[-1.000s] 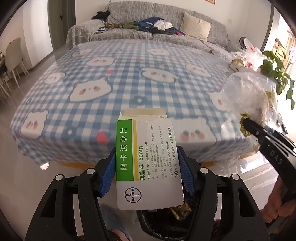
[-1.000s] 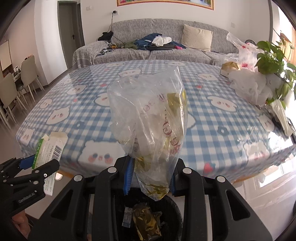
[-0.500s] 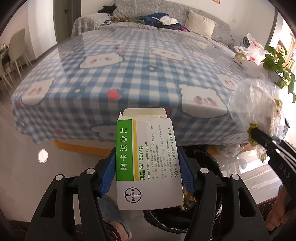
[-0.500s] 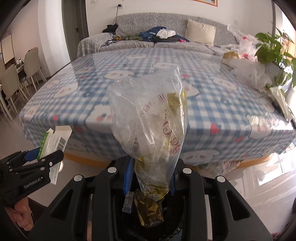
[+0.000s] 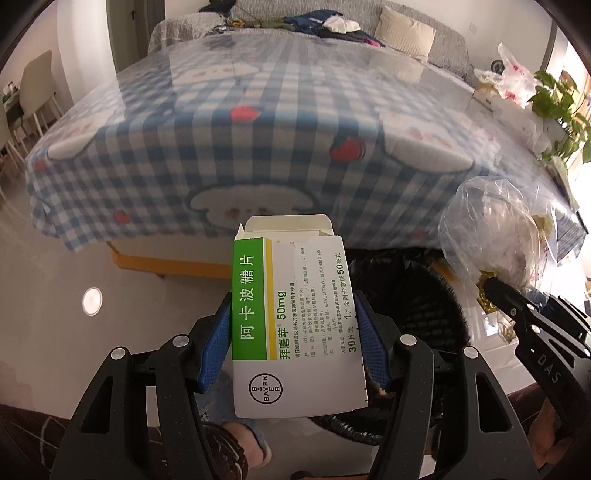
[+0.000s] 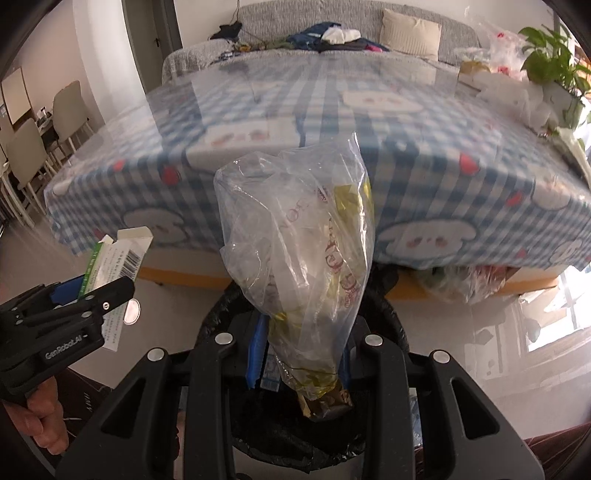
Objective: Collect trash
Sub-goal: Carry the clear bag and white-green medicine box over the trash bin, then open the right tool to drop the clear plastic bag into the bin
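Note:
My left gripper (image 5: 293, 332) is shut on a white and green medicine box (image 5: 295, 325) with its top flap open, held upright above the floor just left of a black-lined trash bin (image 5: 413, 314). My right gripper (image 6: 299, 350) is shut on a clear plastic bag (image 6: 299, 254) stuffed with wrappers, held upright over the trash bin (image 6: 395, 325). The bag also shows in the left wrist view (image 5: 495, 236), and the box in the right wrist view (image 6: 114, 269).
A table with a blue checked bear tablecloth (image 5: 258, 110) stands just behind the bin. Plastic bags and a potted plant (image 6: 554, 62) sit on its right side. Chairs (image 6: 33, 155) stand at the left. A grey sofa (image 6: 332, 22) with clothes is behind.
Both grippers have dropped below table height and tilted down with their loads still held. The trash bin now shows much more fully beneath them.

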Demonstrator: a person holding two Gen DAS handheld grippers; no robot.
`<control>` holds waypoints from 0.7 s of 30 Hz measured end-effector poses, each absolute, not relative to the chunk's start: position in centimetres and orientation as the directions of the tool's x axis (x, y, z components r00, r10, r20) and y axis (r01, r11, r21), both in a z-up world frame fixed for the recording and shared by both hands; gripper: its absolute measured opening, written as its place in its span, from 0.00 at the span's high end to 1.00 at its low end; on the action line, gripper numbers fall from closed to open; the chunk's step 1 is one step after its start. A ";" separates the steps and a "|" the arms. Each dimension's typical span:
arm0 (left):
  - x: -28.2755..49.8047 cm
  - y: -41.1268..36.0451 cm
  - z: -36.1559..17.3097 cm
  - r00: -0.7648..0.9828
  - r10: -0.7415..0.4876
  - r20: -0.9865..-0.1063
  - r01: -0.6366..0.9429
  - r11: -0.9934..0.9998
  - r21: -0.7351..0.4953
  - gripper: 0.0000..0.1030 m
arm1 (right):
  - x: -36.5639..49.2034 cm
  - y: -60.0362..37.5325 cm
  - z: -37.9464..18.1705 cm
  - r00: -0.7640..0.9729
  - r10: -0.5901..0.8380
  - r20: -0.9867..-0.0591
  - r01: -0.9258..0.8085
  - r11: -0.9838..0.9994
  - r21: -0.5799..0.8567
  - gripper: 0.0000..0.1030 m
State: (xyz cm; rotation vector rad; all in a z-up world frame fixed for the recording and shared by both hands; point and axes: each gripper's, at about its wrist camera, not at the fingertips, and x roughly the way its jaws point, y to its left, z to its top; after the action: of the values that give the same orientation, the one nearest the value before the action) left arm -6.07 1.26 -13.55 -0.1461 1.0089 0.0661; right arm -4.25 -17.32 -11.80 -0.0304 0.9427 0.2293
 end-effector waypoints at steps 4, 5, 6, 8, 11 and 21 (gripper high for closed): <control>-6.5 1.4 -14.8 0.507 0.007 -0.862 -0.136 0.988 -0.072 0.42 | -4.1 -17.3 -13.1 0.550 0.175 -0.817 -0.208 0.976 0.068 0.71; -6.5 1.4 -15.0 0.503 0.011 -0.864 -0.139 0.988 -0.068 0.42 | -4.0 -17.3 -13.5 0.541 0.170 -0.824 -0.206 0.976 0.066 0.71; -6.5 1.4 -15.2 0.499 0.014 -0.867 -0.141 0.988 -0.065 0.42 | -4.1 -17.2 -13.8 0.537 0.170 -0.826 -0.205 0.976 0.067 0.71; -6.5 1.4 -15.5 0.495 0.019 -0.869 -0.143 0.988 -0.060 0.42 | -4.1 -17.1 -14.3 0.530 0.165 -0.832 -0.207 0.976 0.062 0.71; -6.4 1.6 -16.0 0.487 0.017 -0.873 -0.150 0.987 -0.065 0.41 | -4.1 -16.8 -14.8 0.522 0.162 -0.837 -0.209 0.976 0.058 0.71; -6.2 0.6 -16.2 0.485 0.003 -0.874 -0.133 0.989 -0.070 0.41 | -4.2 -16.4 -14.6 0.532 0.163 -0.831 -0.221 0.974 0.049 0.46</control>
State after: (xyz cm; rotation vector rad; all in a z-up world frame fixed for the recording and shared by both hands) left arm -6.17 0.61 -16.20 -0.1345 1.0619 0.0833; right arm -4.20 -16.41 -14.61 -0.0647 0.9833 0.2289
